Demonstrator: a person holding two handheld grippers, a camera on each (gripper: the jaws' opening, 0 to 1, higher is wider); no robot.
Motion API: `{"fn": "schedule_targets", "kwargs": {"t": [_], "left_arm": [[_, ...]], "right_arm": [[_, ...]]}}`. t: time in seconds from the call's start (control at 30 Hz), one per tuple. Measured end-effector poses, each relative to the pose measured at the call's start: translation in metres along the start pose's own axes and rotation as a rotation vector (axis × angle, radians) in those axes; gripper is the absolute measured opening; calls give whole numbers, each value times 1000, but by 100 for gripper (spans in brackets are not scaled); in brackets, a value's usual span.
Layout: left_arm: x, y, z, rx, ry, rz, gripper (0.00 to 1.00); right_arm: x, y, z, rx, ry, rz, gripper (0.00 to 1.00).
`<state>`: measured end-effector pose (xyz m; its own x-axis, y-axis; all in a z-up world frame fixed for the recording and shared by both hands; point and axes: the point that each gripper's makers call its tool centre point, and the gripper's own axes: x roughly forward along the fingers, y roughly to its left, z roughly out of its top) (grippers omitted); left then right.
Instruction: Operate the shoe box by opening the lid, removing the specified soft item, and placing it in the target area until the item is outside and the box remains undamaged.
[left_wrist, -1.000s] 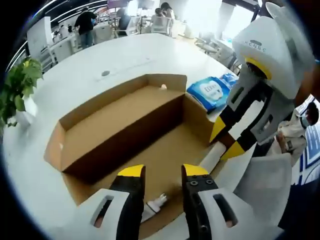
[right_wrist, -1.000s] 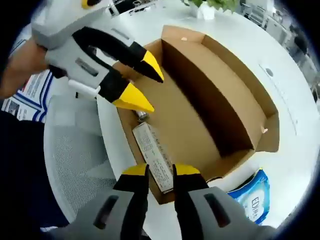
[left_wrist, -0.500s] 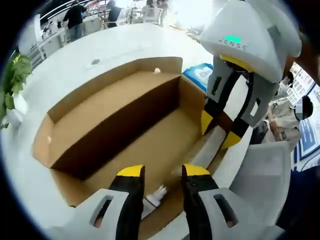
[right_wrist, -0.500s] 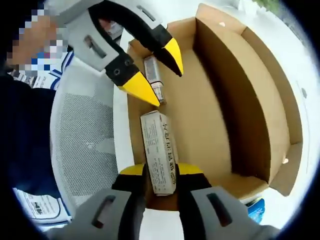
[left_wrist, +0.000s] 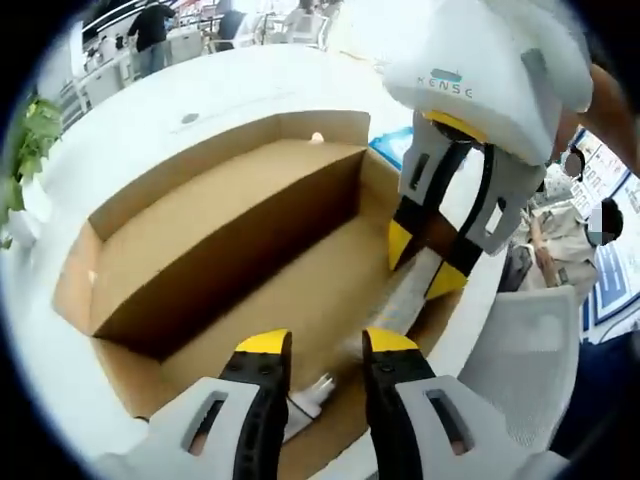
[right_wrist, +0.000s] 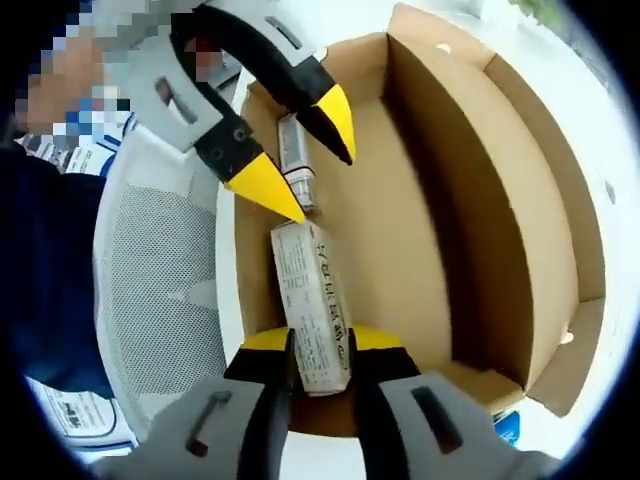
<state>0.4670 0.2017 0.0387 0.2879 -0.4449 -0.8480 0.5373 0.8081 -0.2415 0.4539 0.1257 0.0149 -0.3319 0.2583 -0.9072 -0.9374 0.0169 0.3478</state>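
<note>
The shoe box (left_wrist: 215, 235) lies open on the white table (left_wrist: 200, 90), lid folded back at the left, and over near its right wall sits the white carton (right_wrist: 312, 300). In the left gripper view the left gripper (left_wrist: 318, 345) hangs over the box floor with its jaws parted and nothing between them; a small white tube (right_wrist: 297, 165) lies just below its tips. The right gripper (right_wrist: 318, 340) is the one on the job: its jaws straddle the near end of the carton, apparently pinching it. The carton's long axis runs straight ahead from those jaws, along the box wall, toward the left gripper's tips. So the right is nearer, and the lift looks likely to be up and out.
</note>
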Motion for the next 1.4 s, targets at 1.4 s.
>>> {"fn": "schedule_targets", "kwargs": {"t": [1.4], "left_arm": [[-69, 75, -103, -358, 21, 175, 7]], "right_arm": [[16, -5, 1, -107, 13, -90, 21]]}}
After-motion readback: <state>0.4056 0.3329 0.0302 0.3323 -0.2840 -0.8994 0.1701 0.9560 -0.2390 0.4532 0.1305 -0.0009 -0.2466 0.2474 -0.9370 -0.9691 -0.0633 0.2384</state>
